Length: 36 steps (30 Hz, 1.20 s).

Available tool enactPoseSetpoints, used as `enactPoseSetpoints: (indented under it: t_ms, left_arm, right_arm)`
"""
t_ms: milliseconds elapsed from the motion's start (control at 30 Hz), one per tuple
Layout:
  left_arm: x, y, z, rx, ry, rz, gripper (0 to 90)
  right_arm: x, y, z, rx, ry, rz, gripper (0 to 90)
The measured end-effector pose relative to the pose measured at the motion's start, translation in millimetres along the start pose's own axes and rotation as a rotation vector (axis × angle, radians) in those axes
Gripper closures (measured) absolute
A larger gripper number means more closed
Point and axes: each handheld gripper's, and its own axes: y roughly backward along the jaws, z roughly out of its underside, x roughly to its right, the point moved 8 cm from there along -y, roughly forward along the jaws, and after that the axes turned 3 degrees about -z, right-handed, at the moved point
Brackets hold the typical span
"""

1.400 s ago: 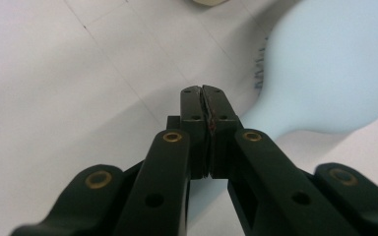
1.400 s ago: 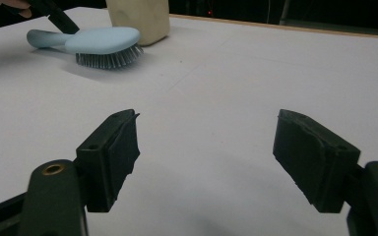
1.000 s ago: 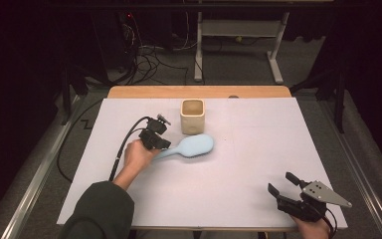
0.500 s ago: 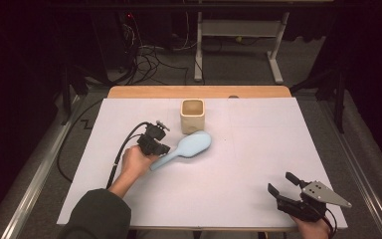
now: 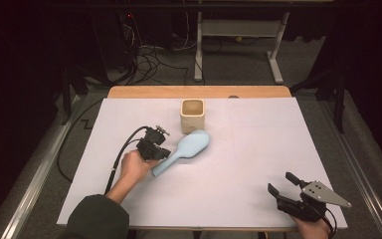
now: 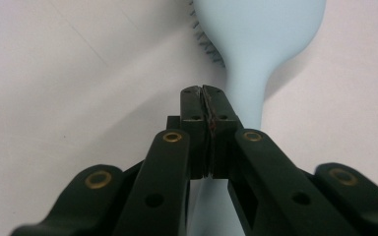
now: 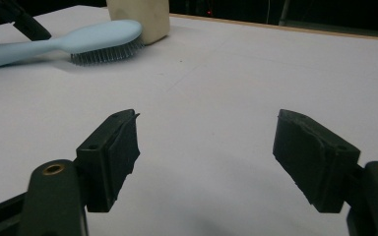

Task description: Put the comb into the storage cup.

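A light blue hairbrush [image 5: 191,144] lies bristles down on the white sheet, its head near a cream cup [image 5: 192,115]. My left gripper [image 5: 163,153] rests against the brush handle with its jaws pressed together. In the left gripper view the closed pads [image 6: 205,93] sit over the handle of the brush [image 6: 256,29] with nothing between them. My right gripper [image 5: 282,182] stands open near the table's front right corner. Its wide-apart jaws [image 7: 209,132] hold nothing, and the brush [image 7: 78,39] and cup [image 7: 140,17] lie far ahead of them.
The white sheet [image 5: 258,149] covers the table, with a wooden strip [image 5: 199,92] at the back edge. Cables and a metal frame stand on the dark floor beyond. A black cable trails from the left gripper off the left side.
The left hand has drawn back toward the person. The brush has turned with it, its handle end swinging nearer the front edge while the head stays by the cup. The right gripper has not moved.
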Motion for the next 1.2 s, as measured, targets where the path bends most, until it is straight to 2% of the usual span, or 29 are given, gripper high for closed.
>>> enactPoseSetpoints:
  t_ms: [367, 600, 900, 1000, 1200]
  left_arm:
    - [3.4, 4.1, 6.8, 0.001, 0.008, 0.016, 87.6]
    - [7.2, 4.9, 8.7, -0.001, -0.001, 0.017, 87.1]
    - [9.7, 7.2, 4.7, 0.042, -0.003, 0.024, 84.0]
    - [11.6, 8.8, 3.1, 0.060, -0.005, 0.022, 79.5]
    - [15.1, 9.0, 1.1, 0.061, -0.010, 0.021, 66.7]
  right_arm:
    - [-0.1, -0.1, 0.2, -0.003, 0.000, 0.001, 25.9]
    - [-0.3, 0.0, 0.1, -0.003, 0.000, 0.001, 25.9]
    - [-0.1, 0.0, -0.1, 0.000, 0.001, 0.002, 25.9]
    - [-0.1, 0.1, -0.2, 0.000, 0.001, 0.003, 25.9]
    - [-0.4, -0.1, 0.1, -0.004, 0.001, 0.002, 25.9]
